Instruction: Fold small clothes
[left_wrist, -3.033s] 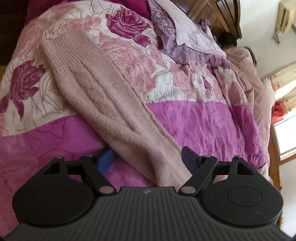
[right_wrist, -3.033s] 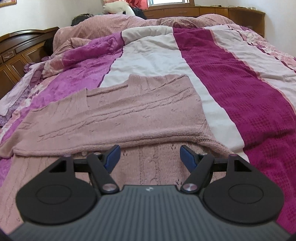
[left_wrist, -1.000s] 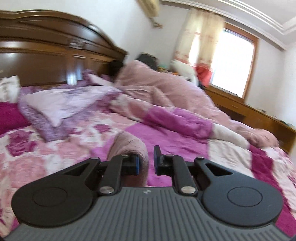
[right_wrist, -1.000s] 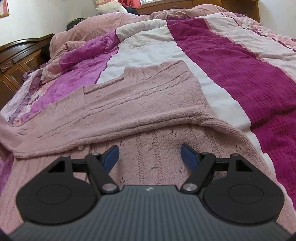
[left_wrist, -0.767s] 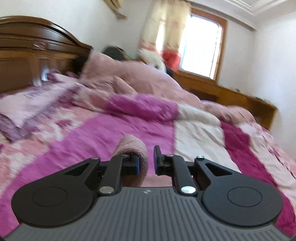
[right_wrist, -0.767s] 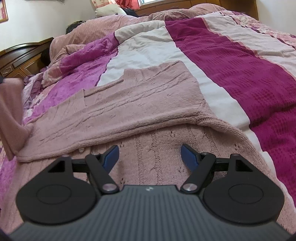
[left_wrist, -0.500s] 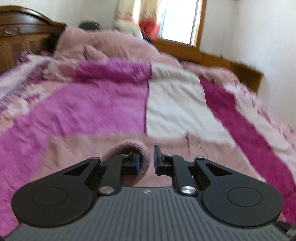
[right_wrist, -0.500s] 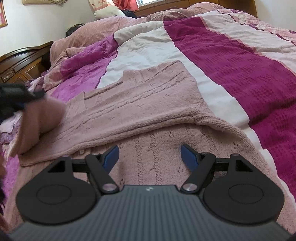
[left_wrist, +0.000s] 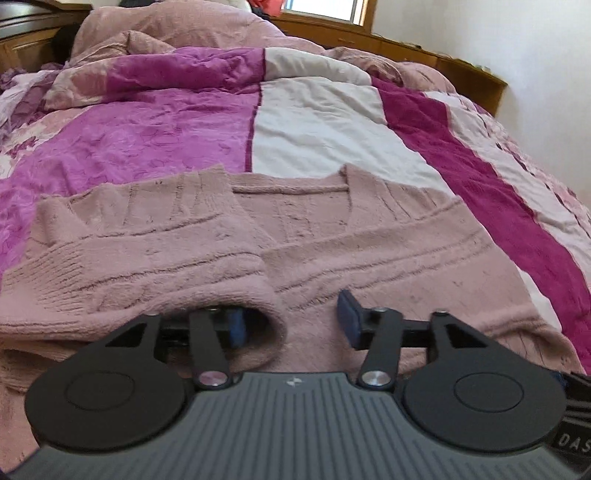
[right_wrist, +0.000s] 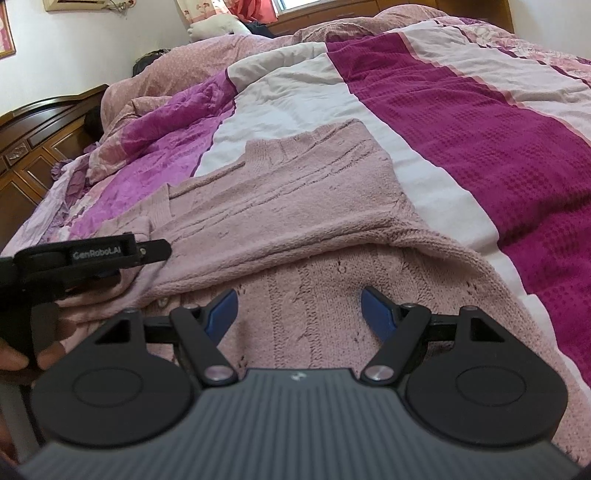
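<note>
The pink knitted sweater (left_wrist: 369, 258) lies flat on the bed (left_wrist: 332, 129), its long axis running across the striped quilt, neckline toward the far edge. One sleeve (left_wrist: 155, 258) is folded across the body, its cuff draped over the left gripper (left_wrist: 291, 325), hiding one finger; its jaws have just been opening and press nothing. The right gripper (right_wrist: 299, 310) hovers wide open over the near hem, which is cut off below.
</note>
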